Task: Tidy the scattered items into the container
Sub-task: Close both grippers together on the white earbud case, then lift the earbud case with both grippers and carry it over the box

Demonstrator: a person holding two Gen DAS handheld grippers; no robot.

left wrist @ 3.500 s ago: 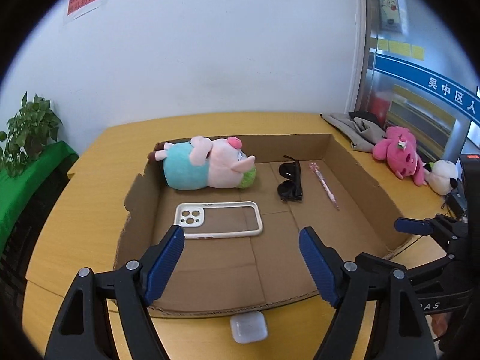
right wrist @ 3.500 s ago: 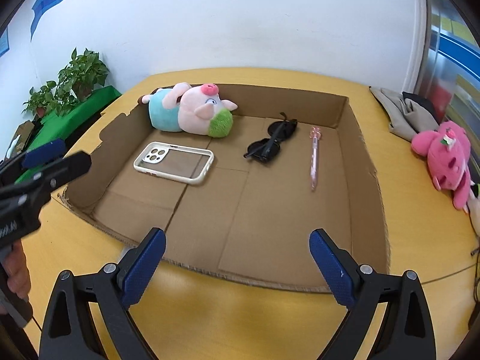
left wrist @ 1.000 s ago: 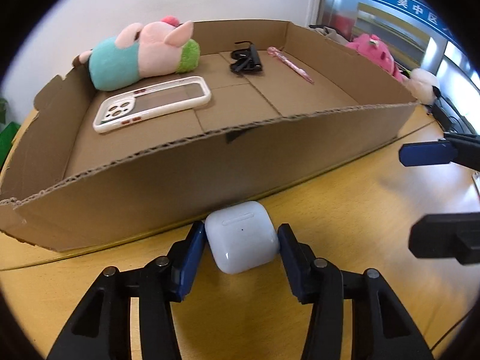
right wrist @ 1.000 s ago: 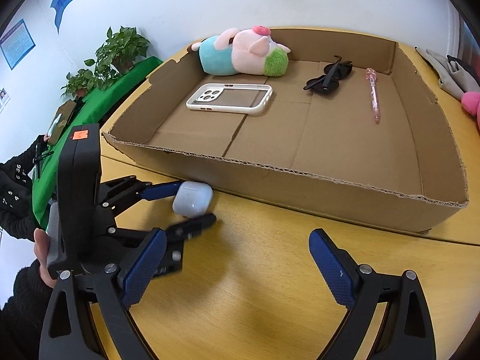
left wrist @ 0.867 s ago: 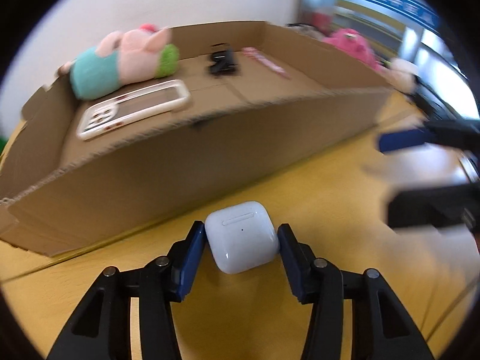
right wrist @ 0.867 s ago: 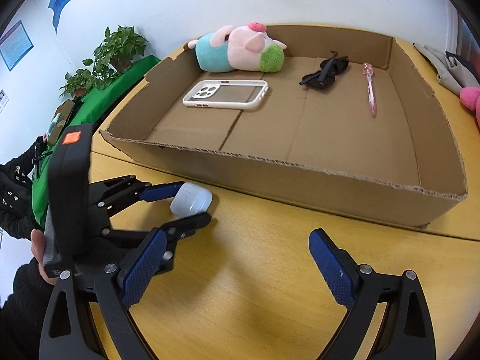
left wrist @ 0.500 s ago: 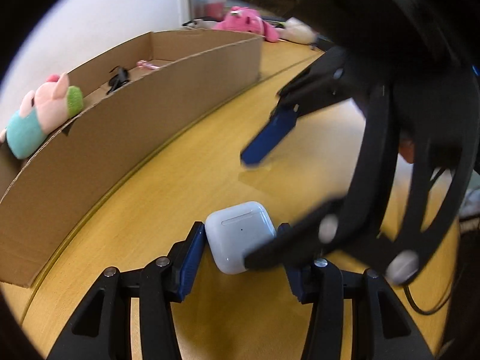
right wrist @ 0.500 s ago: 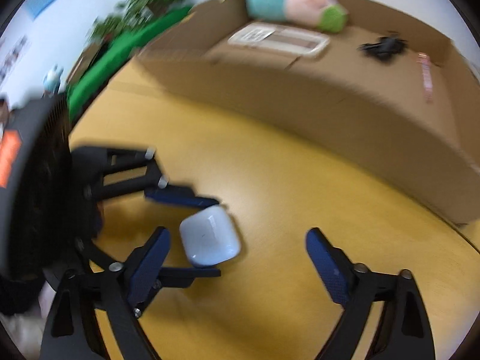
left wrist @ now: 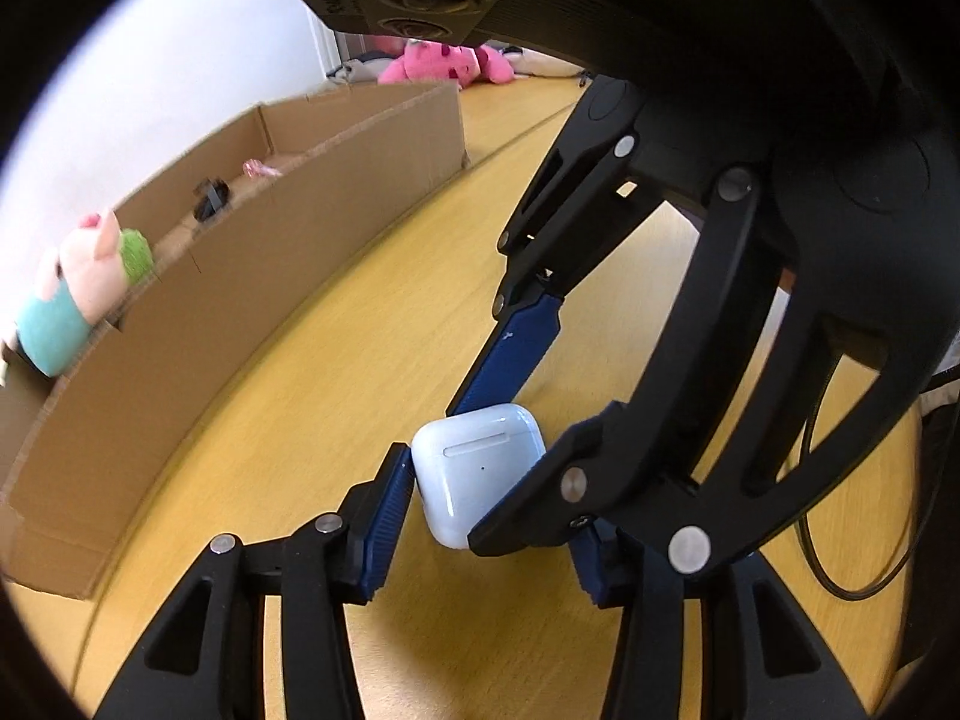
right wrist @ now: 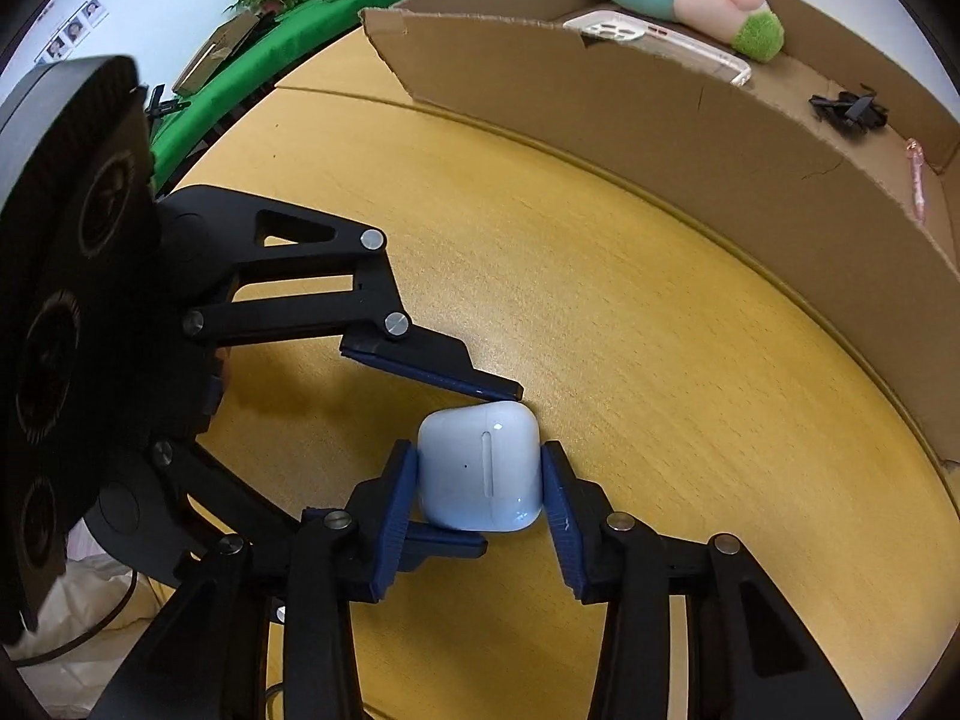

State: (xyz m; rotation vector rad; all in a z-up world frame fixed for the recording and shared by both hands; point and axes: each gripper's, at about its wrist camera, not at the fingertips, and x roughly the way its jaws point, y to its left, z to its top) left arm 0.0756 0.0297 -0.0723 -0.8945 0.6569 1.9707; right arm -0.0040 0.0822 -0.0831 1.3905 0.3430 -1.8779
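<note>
Yellow wooden table (right wrist: 690,372) carries a cardboard box (right wrist: 690,138).

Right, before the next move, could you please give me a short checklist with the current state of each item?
1. Right gripper clamps the earbud case on two opposite sides: ok.
2. Left gripper has let go of the case: not ok; its fingers touch the case above and below.
3. Case is lifted off the table: cannot tell.
4. Table between the case and the cardboard box is free of obstacles: ok.
5. Bare floor behind the box's near wall for a drop: cannot tell; the wall hides it.
</note>
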